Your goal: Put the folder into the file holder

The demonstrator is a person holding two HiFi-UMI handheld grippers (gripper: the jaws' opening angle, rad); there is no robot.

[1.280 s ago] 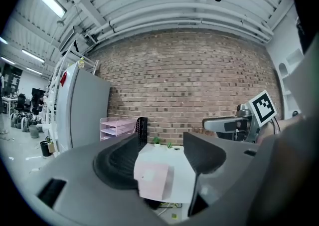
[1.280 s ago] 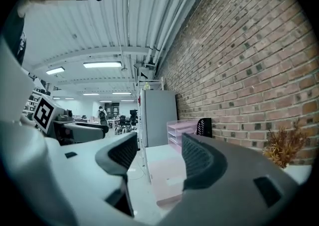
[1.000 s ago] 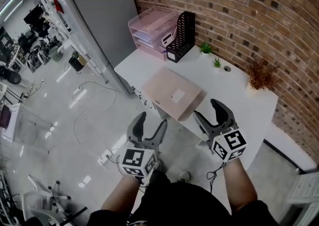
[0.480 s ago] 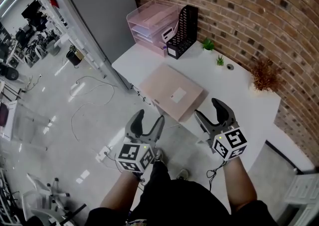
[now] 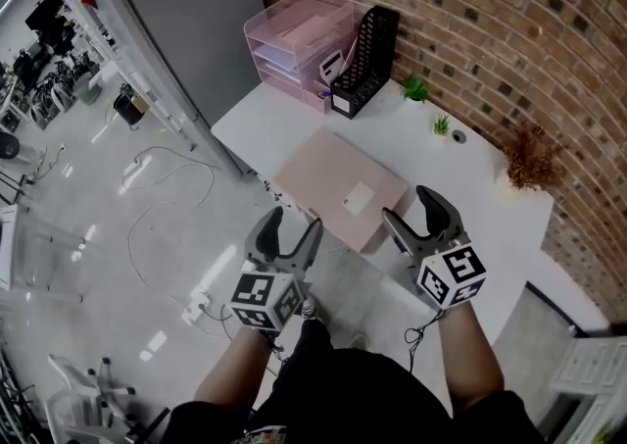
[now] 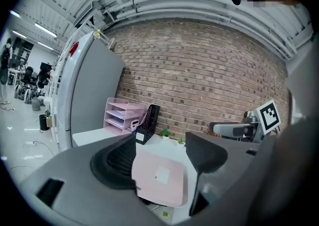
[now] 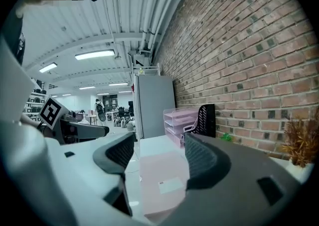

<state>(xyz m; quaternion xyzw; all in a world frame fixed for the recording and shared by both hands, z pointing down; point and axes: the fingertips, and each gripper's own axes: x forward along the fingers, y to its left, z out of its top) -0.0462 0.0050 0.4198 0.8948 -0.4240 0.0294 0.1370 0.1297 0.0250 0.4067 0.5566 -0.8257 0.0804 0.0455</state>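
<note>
A pale pink folder [image 5: 340, 187] with a white label lies flat on the white table [image 5: 470, 177], its near corner past the table's front edge. The folder also shows ahead of the jaws in the left gripper view [image 6: 160, 177] and the right gripper view [image 7: 162, 170]. The black mesh file holder [image 5: 365, 60] stands upright at the back, against the brick wall. My left gripper [image 5: 288, 231] is open over the floor, just short of the folder's near left edge. My right gripper [image 5: 421, 216] is open at the folder's right side, with nothing between its fingers.
A pink stack of letter trays [image 5: 297, 46] stands left of the file holder. Two small green plants [image 5: 416, 90] and a dried brown plant [image 5: 532, 156] line the wall. A tall grey cabinet [image 5: 186, 21] stands left of the table. Cables [image 5: 167, 163] lie on the floor.
Both grippers have moved forward toward the folder and a little down. Their jaws stay apart. The folder has not moved.
</note>
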